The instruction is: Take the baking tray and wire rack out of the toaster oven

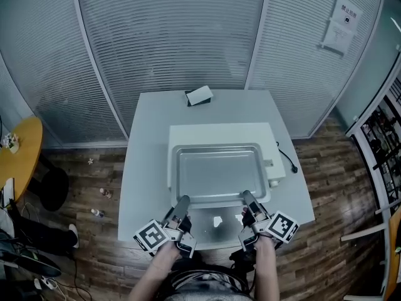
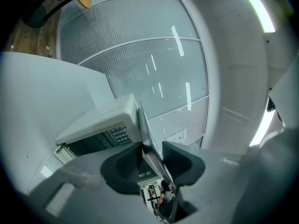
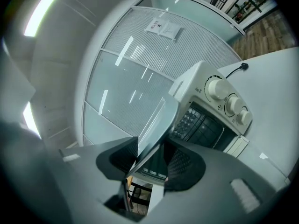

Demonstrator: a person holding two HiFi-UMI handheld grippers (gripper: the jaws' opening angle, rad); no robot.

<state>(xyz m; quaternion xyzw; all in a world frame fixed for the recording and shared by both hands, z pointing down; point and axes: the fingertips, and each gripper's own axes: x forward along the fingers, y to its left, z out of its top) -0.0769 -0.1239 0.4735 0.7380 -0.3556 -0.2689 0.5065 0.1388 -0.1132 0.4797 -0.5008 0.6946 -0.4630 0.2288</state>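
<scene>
**Head view: tray pinched at both near corners, in front of the oven**

Head view. Baking tray [image 1: 217,173] sits level between the two claws, in front of the white toaster oven [image 1: 219,132], which stands mid-table [image 1: 145,168]. Left claw [image 1: 181,205] has the near-left corner and right claw [image 1: 248,200] the near-right. Two corners rather than one, most likely because the pan is wide and shallow and would twist or tip from a single pinch.

Left gripper view. Jaws are narrow, with one pad on each side of the thin rim of the baking tray [image 2: 148,139], pressing on the metal. Right gripper view. Same hold: jaws are closed on the rim and the sheet [image 3: 156,120] runs away up and to the left. The rim is the only part thin enough to bite, hence the edge-on grip.

Oven mouth is open in both gripper views. Tray looks clear of the cavity, but I cannot tell by how much. Wire rack [image 3: 201,120] is not yet out; its bars show inside the dark cavity, beside the knobs [image 3: 225,99].

Judgement: the first half of the job is in hand. Tray needs a bare patch of table before the rack can be fetched. Power cord [image 1: 287,157] lies on the table to the right of the oven, so the left side or the front looks the safer landing. Main risk is the rim slipping from one claw and the pan swinging down.
</scene>
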